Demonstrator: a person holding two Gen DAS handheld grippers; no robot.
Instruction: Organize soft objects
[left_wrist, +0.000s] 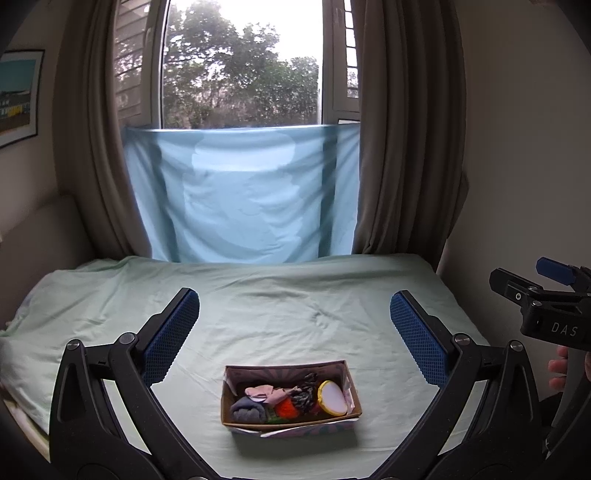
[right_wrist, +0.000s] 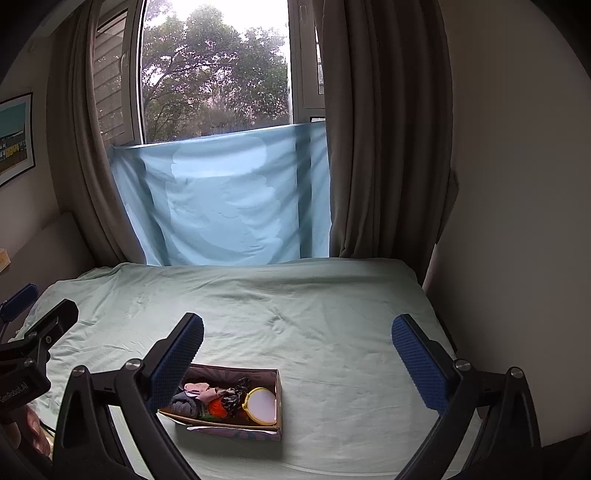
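Observation:
A small cardboard box (left_wrist: 343, 376) sits on the pale green bed sheet (left_wrist: 288, 317). It holds a grey rolled cloth (left_wrist: 249, 410), a pink cloth (left_wrist: 264, 392), an orange soft item (left_wrist: 286, 408), a dark patterned cloth (left_wrist: 304, 395) and a round yellow-rimmed item (left_wrist: 332, 398). My left gripper (left_wrist: 295, 328) is open and empty, above and behind the box. My right gripper (right_wrist: 297, 350) is open and empty; the box (right_wrist: 279, 391) lies low between its fingers, partly hidden by the left finger (right_wrist: 177, 362). The right gripper also shows in the left wrist view (left_wrist: 546, 299).
A light blue cloth (left_wrist: 243, 195) hangs below the window behind the bed. Brown curtains (left_wrist: 402, 147) flank it. A wall stands at the right (right_wrist: 517, 221); a headboard (left_wrist: 40, 236) and framed picture (left_wrist: 18, 96) are at the left.

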